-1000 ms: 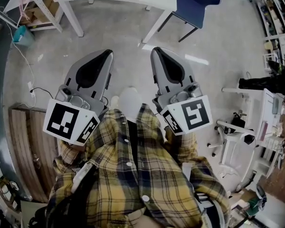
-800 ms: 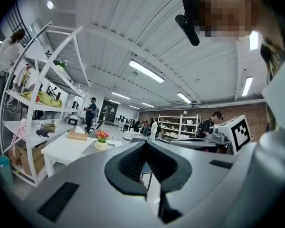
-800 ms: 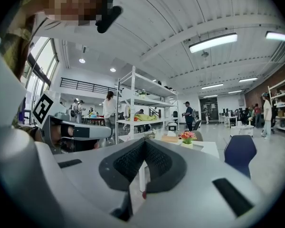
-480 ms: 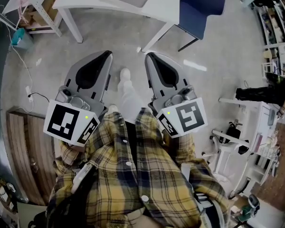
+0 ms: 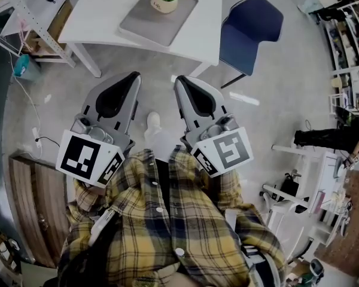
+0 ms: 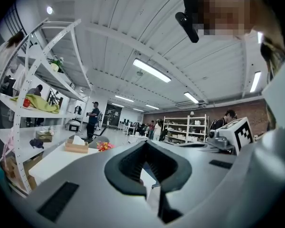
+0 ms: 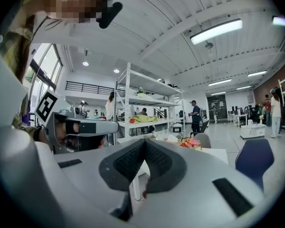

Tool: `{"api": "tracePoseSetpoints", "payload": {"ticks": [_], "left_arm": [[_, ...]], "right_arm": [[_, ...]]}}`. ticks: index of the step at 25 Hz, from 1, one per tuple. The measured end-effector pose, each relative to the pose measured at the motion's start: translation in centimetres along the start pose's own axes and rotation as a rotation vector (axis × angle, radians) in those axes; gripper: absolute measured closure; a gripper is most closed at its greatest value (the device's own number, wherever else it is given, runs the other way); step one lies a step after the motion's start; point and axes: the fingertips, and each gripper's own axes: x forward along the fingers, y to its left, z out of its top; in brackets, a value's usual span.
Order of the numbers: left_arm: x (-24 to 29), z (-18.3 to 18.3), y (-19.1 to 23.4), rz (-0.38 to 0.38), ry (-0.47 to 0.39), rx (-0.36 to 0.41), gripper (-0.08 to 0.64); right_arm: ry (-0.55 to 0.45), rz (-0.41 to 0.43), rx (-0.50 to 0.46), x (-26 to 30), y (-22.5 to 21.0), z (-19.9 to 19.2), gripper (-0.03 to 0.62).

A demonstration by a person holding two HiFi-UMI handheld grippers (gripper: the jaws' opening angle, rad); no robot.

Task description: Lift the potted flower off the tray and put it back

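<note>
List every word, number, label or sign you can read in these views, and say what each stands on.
No readable text in any view.
Left marker cube: black-and-white square pattern only, no letters.
Right marker cube: likewise a pattern only.
Potted flower: any print on the pot is too small to read.
Tissue box: too blurred to read.

Person wears a long-sleeved plaid shirt [image 5: 167,232] in yellow, navy and white, with white buttons [image 5: 160,207] down the front. Pale trousers [image 5: 163,143] and a white shoe [image 5: 153,121] show below. The left gripper [image 5: 130,78] and right gripper [image 5: 180,82] have grey tapered shells with black ribbed pads [image 7: 128,163]. Each carries a white cube [image 5: 87,158] bearing black square markers.
</note>
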Motion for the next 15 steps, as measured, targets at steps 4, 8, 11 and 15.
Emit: {"api": "tracePoseSetpoints", "payload": {"ticks": [4,8,11,15], "left_arm": [[4.2,1.5,1.8,0.01,-0.005,0.012,0.551],[7.8,2.3,3.4,0.02,-0.001,0.024,0.551],[10.1,2.5,4.2,0.033,-0.007,0.014,0.551],[12.3,2.3,5.2,0.055,-0.006,0.016,0.551]], "right_arm": [[-0.015,0.015,0.009,2.9,-3.7,1.1,0.595],[-0.027,0.029,0.01,5.4,-7.0,1.8,0.595],[-0.023,0.04,0.01,6.6,-9.1,1.8,0.595],[-0.002,0.055,0.022,7.8,-11.3,1.0,0.595]]}}
